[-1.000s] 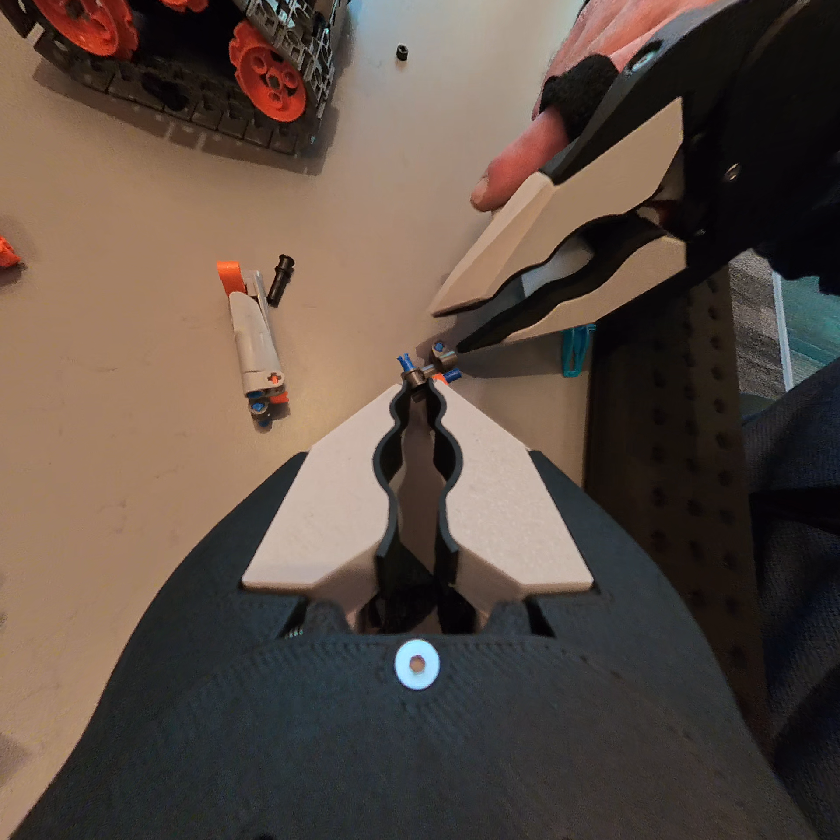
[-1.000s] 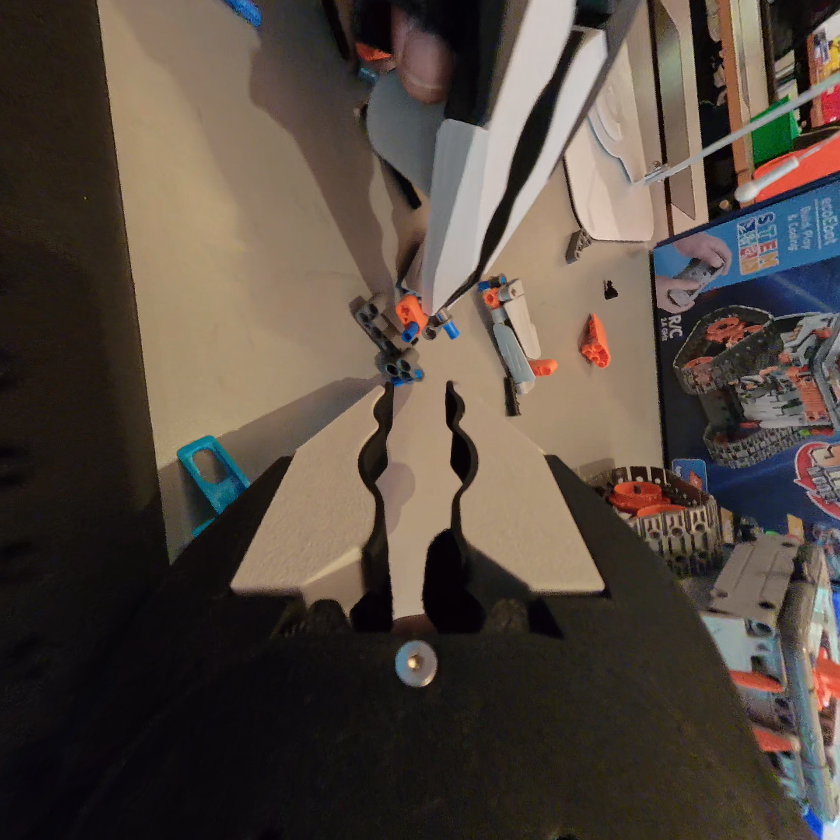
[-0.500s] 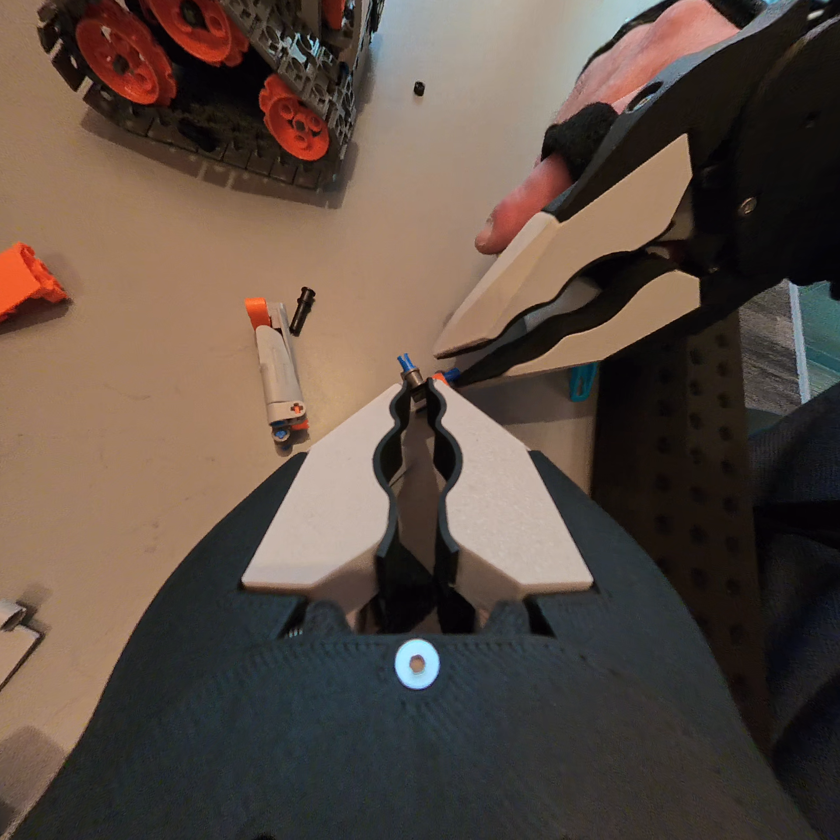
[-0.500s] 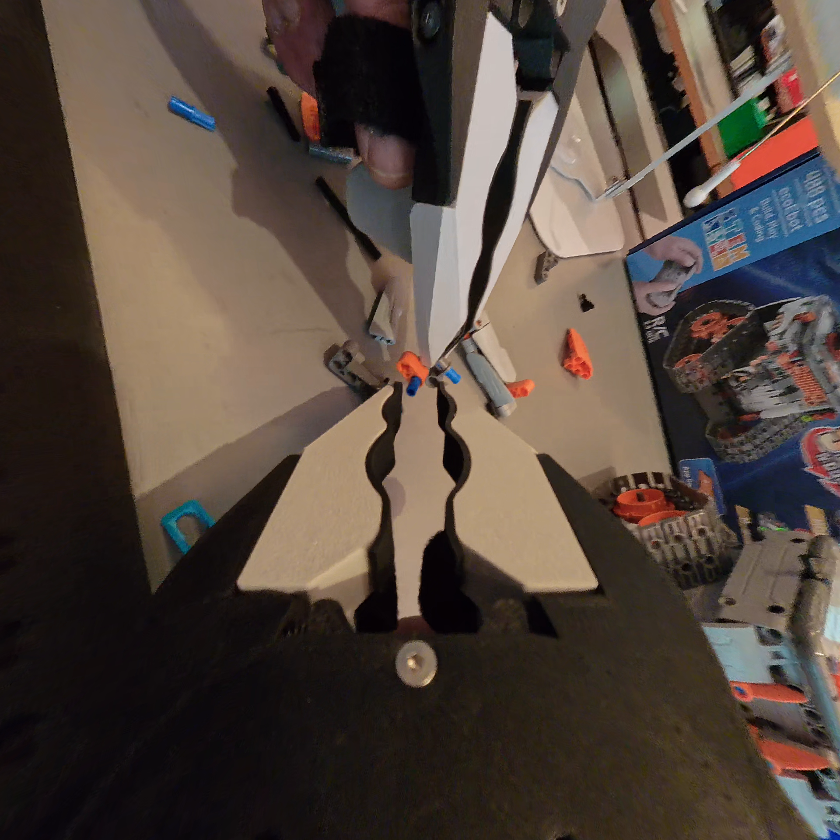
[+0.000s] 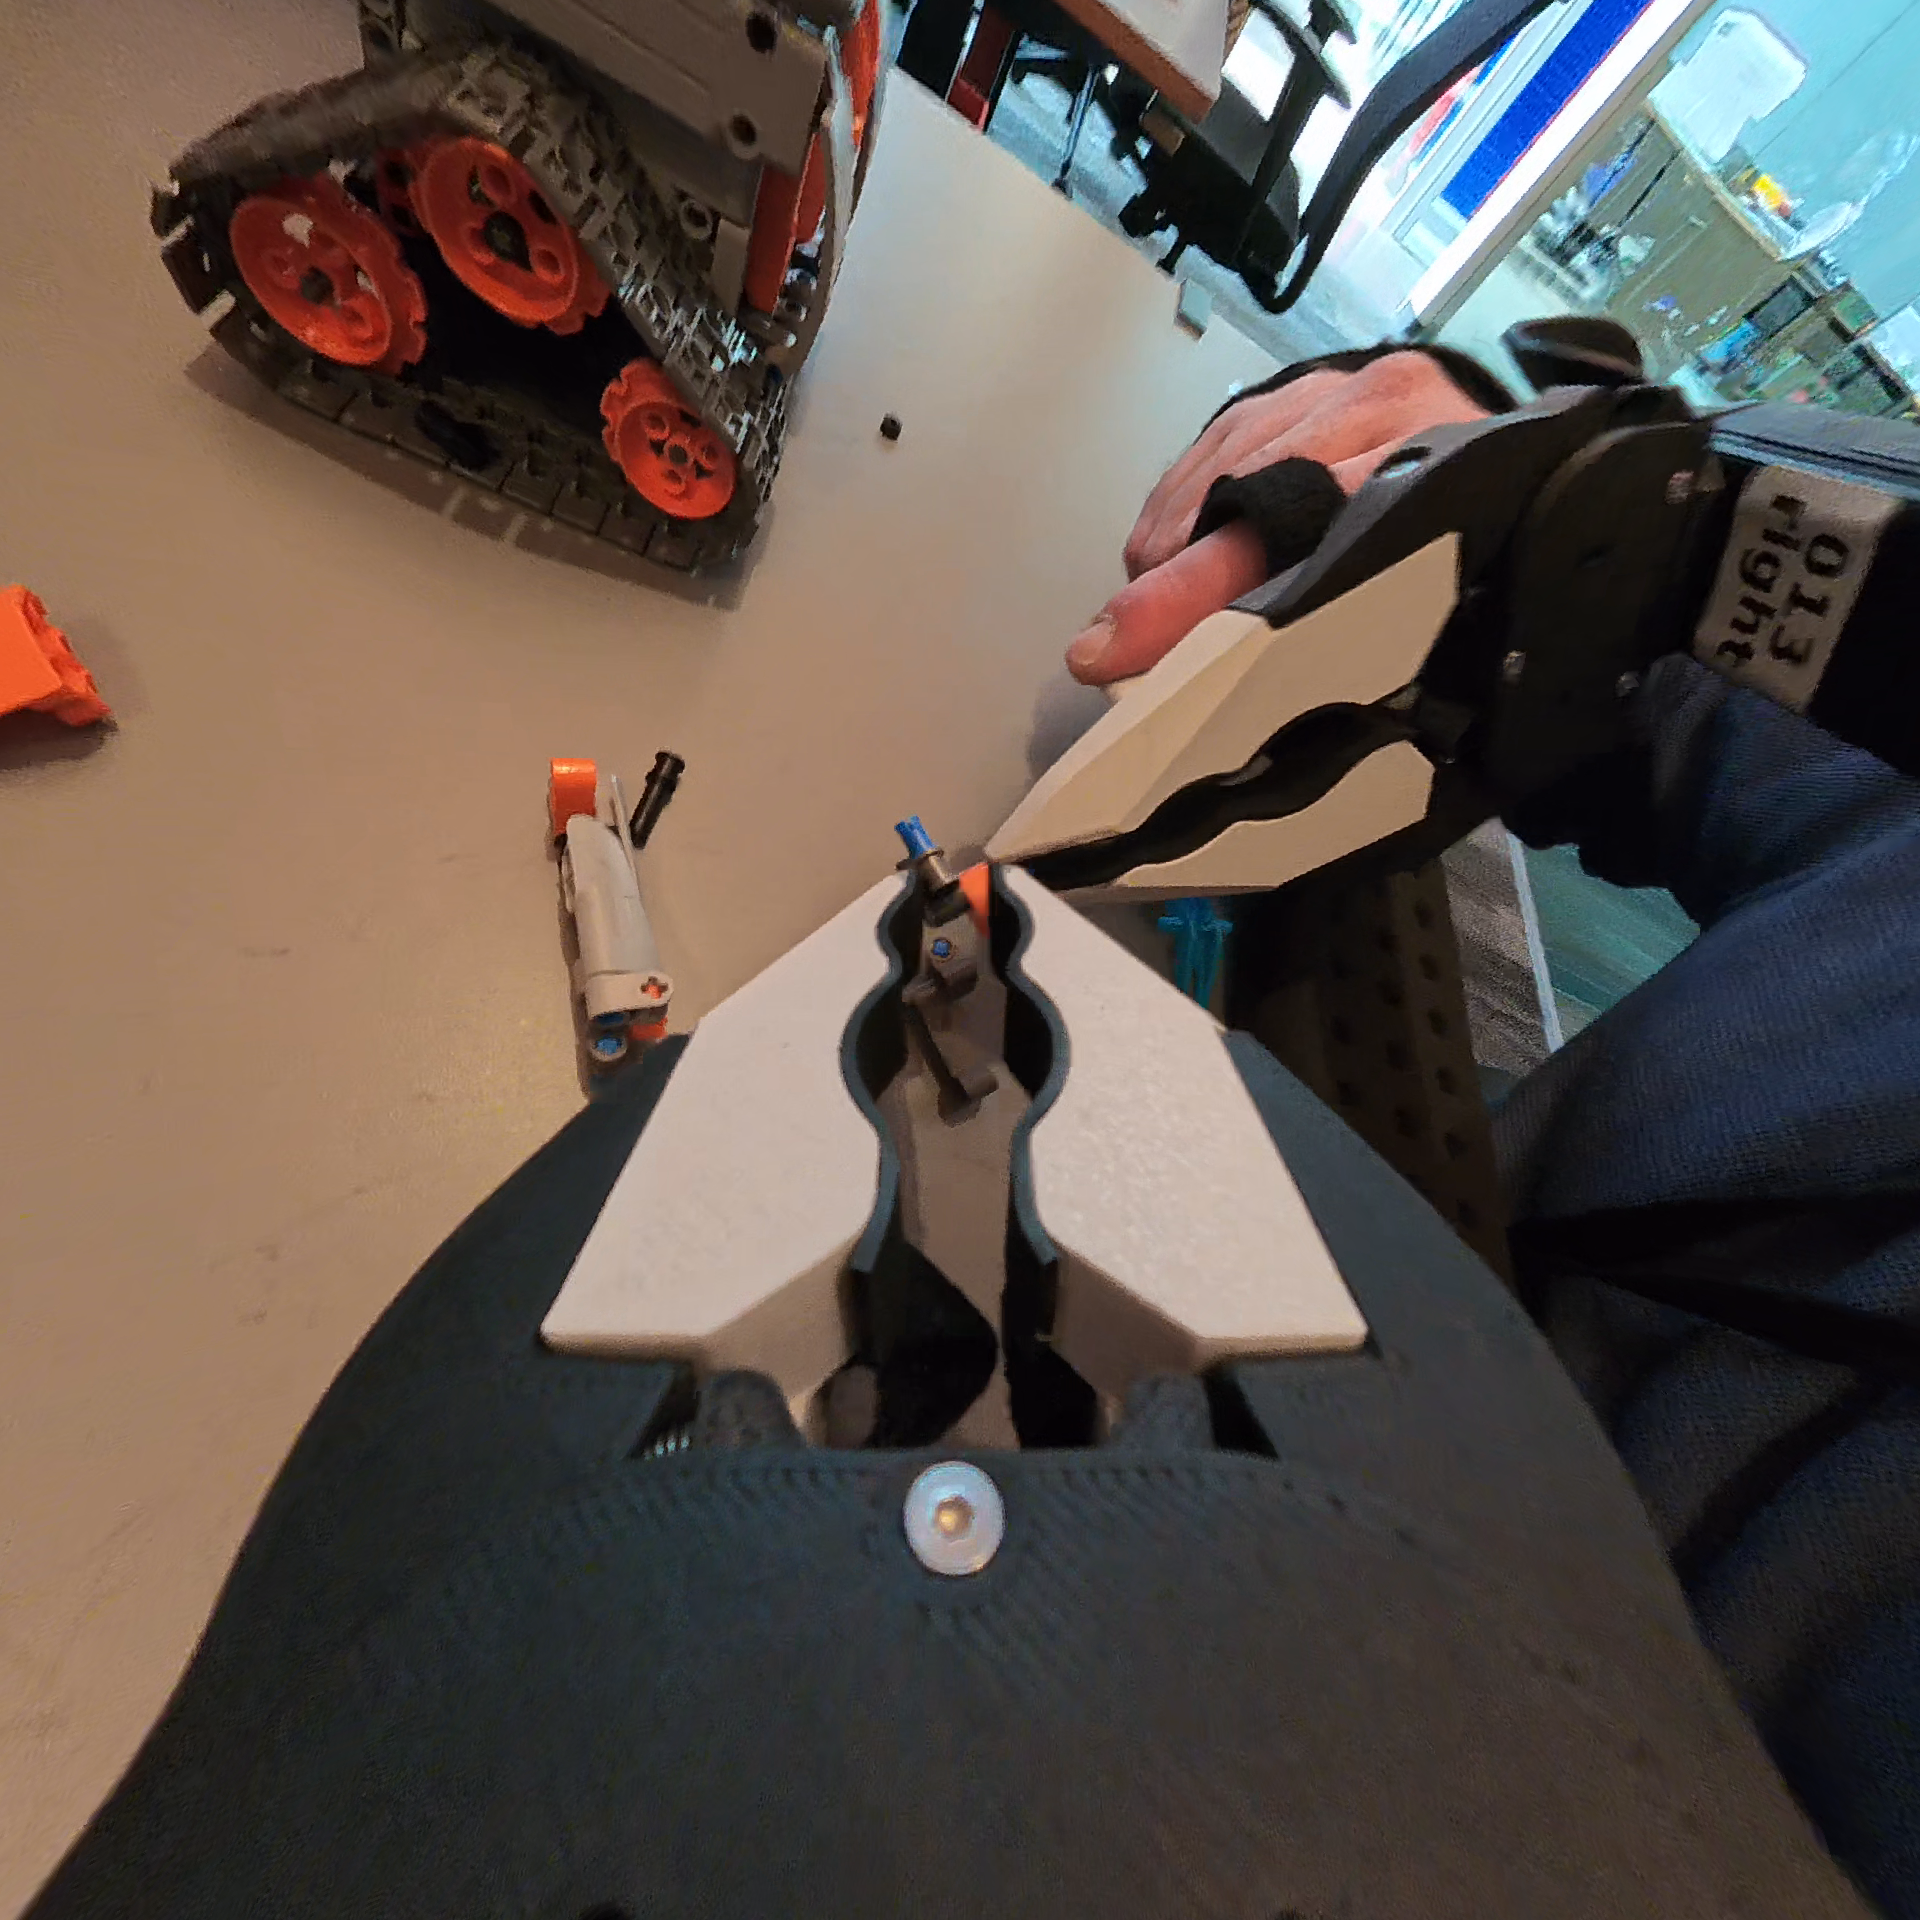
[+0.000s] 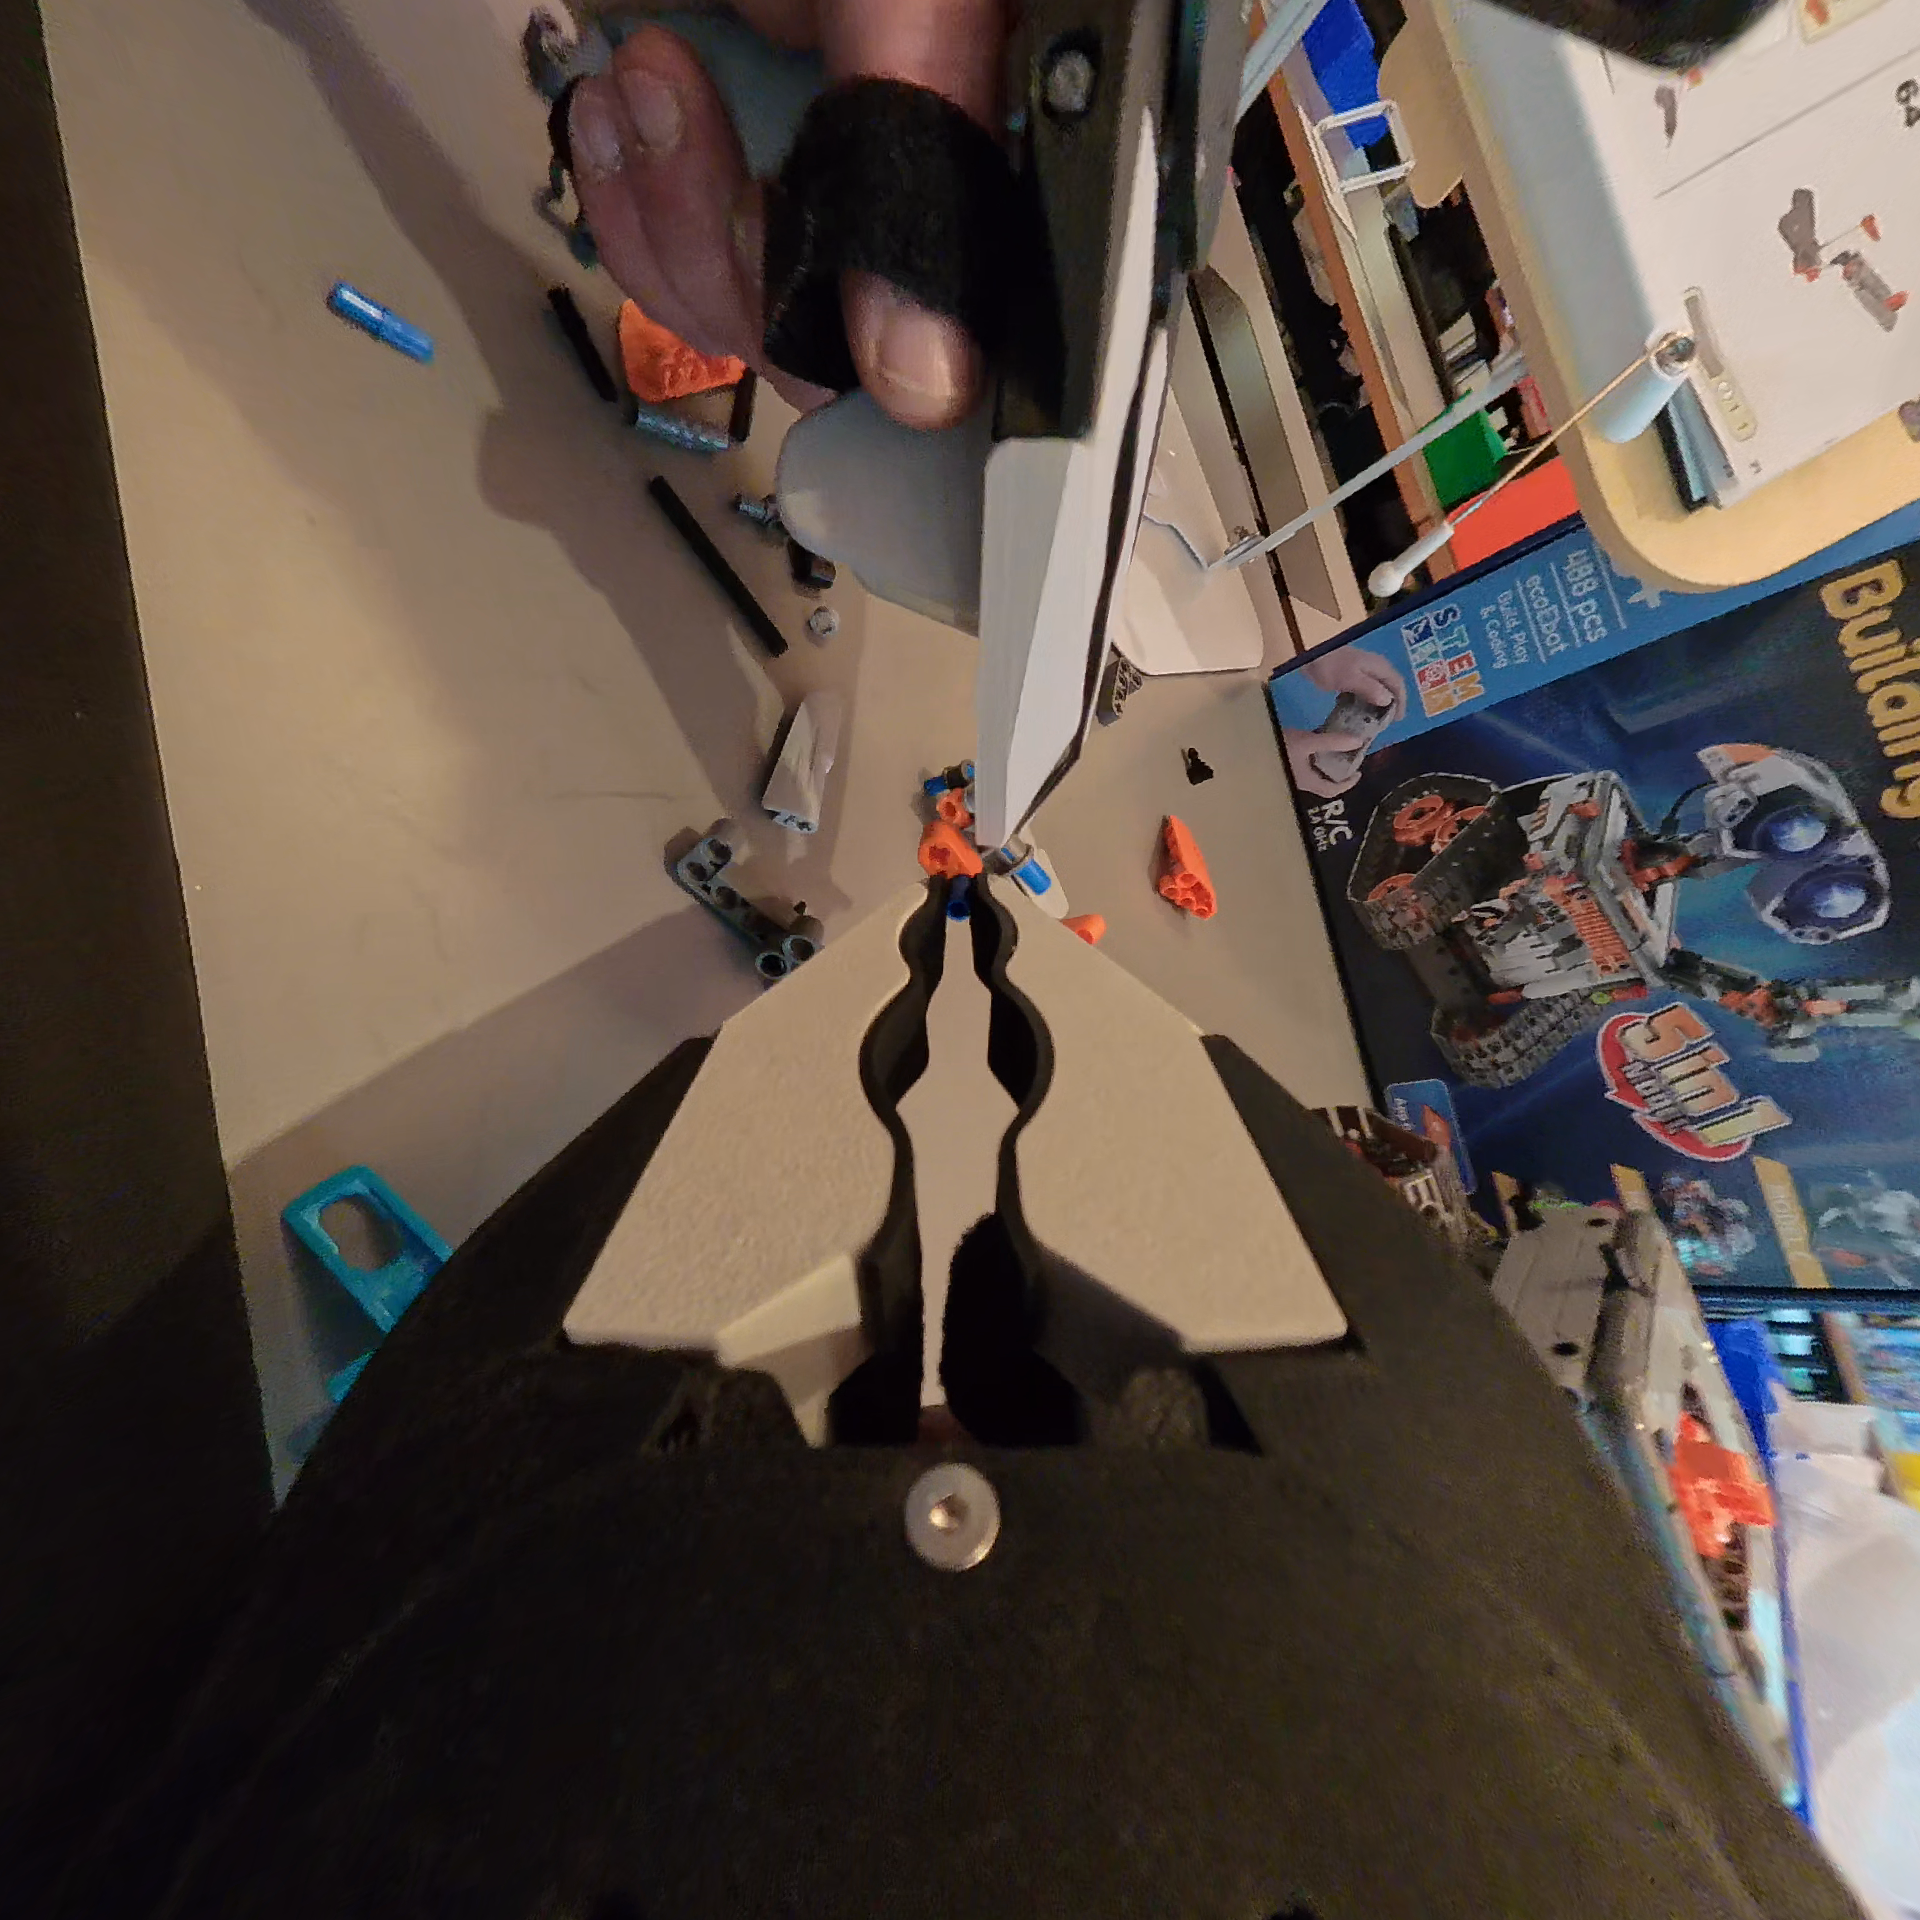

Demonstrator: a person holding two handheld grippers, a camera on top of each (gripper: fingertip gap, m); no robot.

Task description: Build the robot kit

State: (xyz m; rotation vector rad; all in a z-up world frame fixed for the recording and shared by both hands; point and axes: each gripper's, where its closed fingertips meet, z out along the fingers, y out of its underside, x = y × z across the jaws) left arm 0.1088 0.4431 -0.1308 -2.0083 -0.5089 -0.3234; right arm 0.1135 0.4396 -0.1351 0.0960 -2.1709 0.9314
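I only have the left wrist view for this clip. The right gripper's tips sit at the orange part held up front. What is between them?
Observer: The right wrist view shows a blue pin of the orange part between the right gripper tips. I cannot tell if it is clamped.
Operator: What lies on the table under the left gripper?
Observer: A grey angled beam lies there, apart from both grippers.
Operator: Anything past the loose parts?
Observer: A blue box picturing a tracked robot fills the right side.
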